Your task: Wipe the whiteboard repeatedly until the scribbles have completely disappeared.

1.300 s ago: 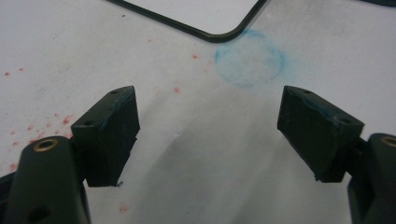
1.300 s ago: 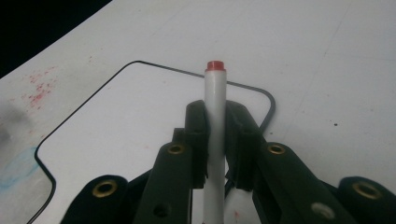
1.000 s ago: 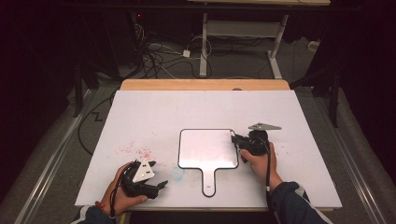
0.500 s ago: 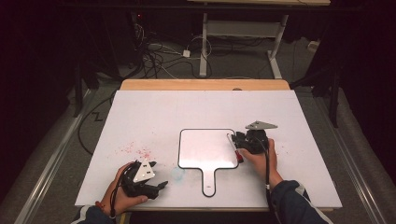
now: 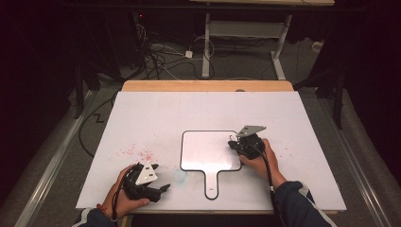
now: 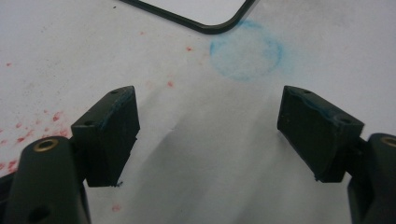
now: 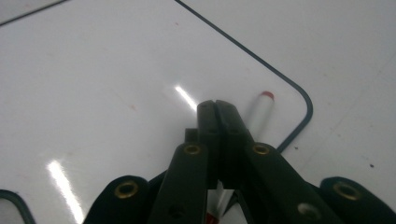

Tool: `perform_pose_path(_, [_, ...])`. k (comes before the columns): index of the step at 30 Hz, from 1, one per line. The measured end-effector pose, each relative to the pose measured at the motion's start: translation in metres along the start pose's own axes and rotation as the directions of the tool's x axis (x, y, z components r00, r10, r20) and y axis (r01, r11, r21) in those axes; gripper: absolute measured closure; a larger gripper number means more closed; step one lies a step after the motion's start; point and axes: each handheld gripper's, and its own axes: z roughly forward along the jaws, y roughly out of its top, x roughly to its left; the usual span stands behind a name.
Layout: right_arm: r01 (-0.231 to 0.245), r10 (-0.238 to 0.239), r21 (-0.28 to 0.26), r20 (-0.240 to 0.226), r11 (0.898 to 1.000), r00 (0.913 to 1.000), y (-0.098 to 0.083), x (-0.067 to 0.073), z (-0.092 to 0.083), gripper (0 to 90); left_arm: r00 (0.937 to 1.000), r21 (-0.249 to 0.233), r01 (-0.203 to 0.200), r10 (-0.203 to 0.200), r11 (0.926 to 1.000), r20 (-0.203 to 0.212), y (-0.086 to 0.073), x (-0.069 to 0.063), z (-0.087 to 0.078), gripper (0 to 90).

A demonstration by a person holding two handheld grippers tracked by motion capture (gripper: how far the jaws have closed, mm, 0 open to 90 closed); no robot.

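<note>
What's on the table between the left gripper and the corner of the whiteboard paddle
In the left gripper view, a faint blue smudged ring and some red specks mark the table between the open left gripper and the whiteboard paddle; no object lies there.

The white tabletop [image 5: 156,113] lies bare across its far half and left side, so a hand passes freely there. The paddle-shaped whiteboard [image 5: 208,151] lies flat at centre, low enough to cross. A marker [image 7: 256,119] rests on its corner under the right gripper [image 5: 241,144].
</note>
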Motion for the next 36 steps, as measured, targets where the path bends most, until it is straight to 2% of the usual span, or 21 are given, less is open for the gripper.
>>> perform_pose_path(5, [-0.046,0.046,0.005,0.006,0.999,0.9989,-0.004,-0.007,-0.002,90.0,1.0000,-0.002,-0.001,0.001,1.0000,0.001,0.000,0.000,0.000,20.1])
perform_pose_path(13, [-0.058,0.058,-0.001,-0.004,0.998,0.9983,-0.009,-0.010,-0.007,89.3,1.0000,-0.003,-0.003,0.003,1.0000,0.001,0.000,0.000,-0.001,20.1])
perform_pose_path(17, [-0.046,0.046,-0.002,-0.011,0.999,0.9989,-0.010,-0.009,-0.007,86.9,1.0000,-0.003,-0.005,0.005,1.0000,0.001,0.000,-0.001,-0.001,20.1])
perform_pose_path(19, [-0.054,0.054,-0.003,-0.018,0.999,0.9984,-0.010,-0.009,-0.008,86.5,1.0000,-0.003,-0.008,0.008,1.0000,0.001,0.000,-0.001,-0.001,20.1])
perform_pose_path(22, [-0.055,0.055,-0.029,-0.017,0.998,0.9984,-0.010,-0.010,-0.011,86.2,1.0000,-0.005,-0.007,0.007,1.0000,-0.001,0.000,0.000,-0.002,20.1])
perform_pose_path(26, [-0.030,0.031,-0.051,0.006,0.998,0.9995,-0.009,-0.010,-0.017,88.7,1.0000,-0.004,-0.008,0.008,1.0000,-0.001,0.000,0.000,-0.002,20.1])
perform_pose_path(31, [-0.012,0.013,-0.026,0.016,1.000,0.9998,-0.010,-0.011,-0.017,90.0,1.0000,-0.005,-0.009,0.009,0.9999,-0.003,0.000,0.000,-0.002,20.1])
perform_pose_path(36, [-0.022,0.023,-0.032,0.015,0.999,0.9996,-0.013,-0.013,-0.018,90.0,1.0000,-0.005,-0.009,0.009,0.9999,-0.003,0.000,-0.001,-0.002,20.1])
